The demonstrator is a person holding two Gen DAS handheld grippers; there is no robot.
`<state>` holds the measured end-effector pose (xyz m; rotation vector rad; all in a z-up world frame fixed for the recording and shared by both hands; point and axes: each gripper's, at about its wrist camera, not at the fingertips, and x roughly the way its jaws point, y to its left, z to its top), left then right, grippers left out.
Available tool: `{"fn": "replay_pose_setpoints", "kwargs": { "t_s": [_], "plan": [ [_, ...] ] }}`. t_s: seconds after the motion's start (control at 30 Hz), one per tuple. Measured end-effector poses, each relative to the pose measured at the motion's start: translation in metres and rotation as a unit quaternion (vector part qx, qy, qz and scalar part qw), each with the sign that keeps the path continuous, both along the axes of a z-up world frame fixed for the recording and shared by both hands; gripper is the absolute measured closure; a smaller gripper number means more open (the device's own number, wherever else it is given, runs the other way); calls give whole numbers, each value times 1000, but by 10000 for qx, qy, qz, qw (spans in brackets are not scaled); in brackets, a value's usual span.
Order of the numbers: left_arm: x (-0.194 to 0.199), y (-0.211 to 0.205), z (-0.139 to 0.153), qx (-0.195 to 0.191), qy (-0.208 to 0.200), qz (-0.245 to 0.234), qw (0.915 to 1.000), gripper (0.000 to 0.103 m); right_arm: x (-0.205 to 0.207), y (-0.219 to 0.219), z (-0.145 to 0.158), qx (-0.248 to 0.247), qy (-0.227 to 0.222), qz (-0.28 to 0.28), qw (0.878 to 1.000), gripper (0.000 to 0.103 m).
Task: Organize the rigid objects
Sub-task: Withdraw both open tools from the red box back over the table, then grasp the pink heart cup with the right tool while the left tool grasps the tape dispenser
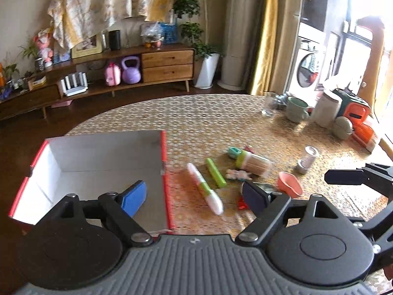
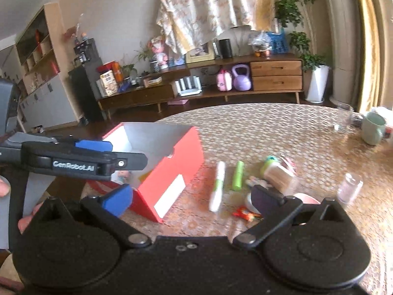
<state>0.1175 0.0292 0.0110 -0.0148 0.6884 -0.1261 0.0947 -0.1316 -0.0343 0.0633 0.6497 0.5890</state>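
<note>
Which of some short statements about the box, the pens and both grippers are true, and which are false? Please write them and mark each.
1. The red cardboard box lies closed. False: its top is open.
2. The white-and-green pen lies on the patterned tablecloth. True.
3. The left gripper holds the green marker. False: it is open and empty.
4. The right gripper is open. True.

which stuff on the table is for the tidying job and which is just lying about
For the job:
red cardboard box with white inside
white-and-green marker pen
green plastic stick
clear toothpick jar
pink plastic scoop

Just lying about:
pale green ceramic mug
clear drinking glass
</note>
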Motion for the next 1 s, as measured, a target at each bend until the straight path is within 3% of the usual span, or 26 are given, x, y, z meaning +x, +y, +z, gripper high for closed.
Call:
{"fn": "replay_pose_setpoints", "kwargs": {
  "t_s": [0.17,0.27,0.37,0.57,0.67,1.0],
  "plan": [
    [4,-19,-14,-134,39,-188,9997,15,2,-25,-17,-179,21,-248,9995,0],
    [8,-29,-24,-253,-66,-237,9994,0,7,-38,-28,-306,24,-392,9988,0],
    [14,-38,-34,-266,-101,-218,9994,0,14,-48,-40,-426,49,-500,9978,0],
    [36,-54,-61,-109,175,-79,9998,0,30,-65,-65,-688,109,-624,9956,2],
    [48,-58,-74,-232,342,-77,9991,0,40,-70,-76,-767,172,-682,9946,4],
    [82,-82,-113,-255,537,-359,9976,0,79,-75,-113,-1023,375,-699,9916,14]
  ]
}}
